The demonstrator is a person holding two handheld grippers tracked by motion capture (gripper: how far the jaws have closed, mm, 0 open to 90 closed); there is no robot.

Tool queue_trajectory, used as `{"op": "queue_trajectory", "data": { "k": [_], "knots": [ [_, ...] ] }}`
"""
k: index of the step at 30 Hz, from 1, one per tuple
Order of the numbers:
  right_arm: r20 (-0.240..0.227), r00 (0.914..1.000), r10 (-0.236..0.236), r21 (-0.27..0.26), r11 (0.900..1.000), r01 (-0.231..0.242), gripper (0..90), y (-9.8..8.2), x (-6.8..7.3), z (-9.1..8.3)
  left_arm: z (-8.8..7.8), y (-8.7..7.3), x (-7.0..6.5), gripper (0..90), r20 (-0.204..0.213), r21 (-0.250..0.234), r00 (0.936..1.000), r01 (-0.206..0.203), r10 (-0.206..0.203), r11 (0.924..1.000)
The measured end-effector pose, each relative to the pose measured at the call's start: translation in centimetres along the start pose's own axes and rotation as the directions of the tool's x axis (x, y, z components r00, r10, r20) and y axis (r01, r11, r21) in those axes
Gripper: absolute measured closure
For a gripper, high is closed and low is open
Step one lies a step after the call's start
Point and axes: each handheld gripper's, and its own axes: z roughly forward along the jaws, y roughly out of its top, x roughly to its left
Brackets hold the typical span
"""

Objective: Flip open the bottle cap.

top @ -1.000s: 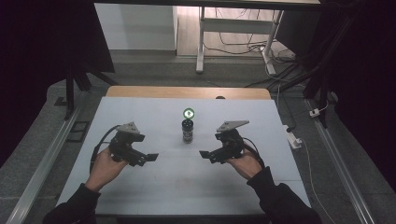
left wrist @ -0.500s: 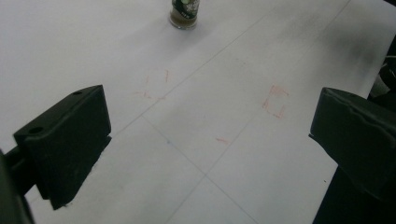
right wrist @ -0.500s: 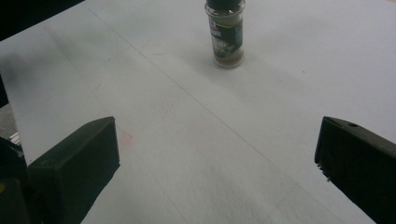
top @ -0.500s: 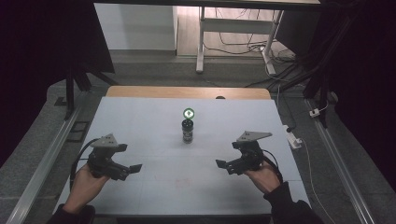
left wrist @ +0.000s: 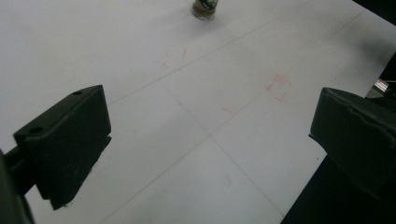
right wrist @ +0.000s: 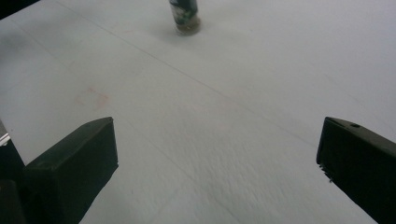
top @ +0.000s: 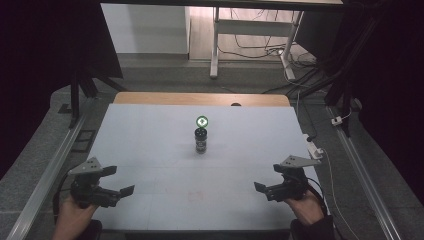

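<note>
Both claws sit at the near corners of the white bench point(top: 150, 150), left claw point(top: 116, 181) and right claw point(top: 267, 185), each released with jaws wide apart. Further out, mid-bench, a small dark bottle point(top: 201, 140) stands upright, green cap point(top: 201, 121).

The high view looks forward and down from above the near edge of the pale grey rectangular table point(top: 150, 150), taking in the whole top. Each gripper view sits low and close over the table surface, facing inward toward the centre. All three views share the small dark upright bottle point(top: 201, 141) point(left wrist: 204, 8) point(right wrist: 185, 16).
</note>
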Motion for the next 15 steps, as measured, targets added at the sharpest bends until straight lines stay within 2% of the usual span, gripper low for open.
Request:
{"op": "queue_trajectory", "data": {
  "k": [9, 15],
  "knots": [
    [0.074, 0.9955, 0.058, 0.011, 0.998, -0.059, 0.0, -2.3, -1.0, -2.3, -1.6, -2.5, 0.5, 0.0, -0.04, -0.014, 0.9976, 0.056, -0.056, 0.9983],
    [0.101, 0.9906, 0.092, 0.017, 0.995, -0.094, 0.0, -3.0, -1.1, -3.1, -2.0, -3.3, 0.6, 0.0, -0.08, 0.009, 0.9945, 0.069, -0.068, 0.9976]
  ]
}}
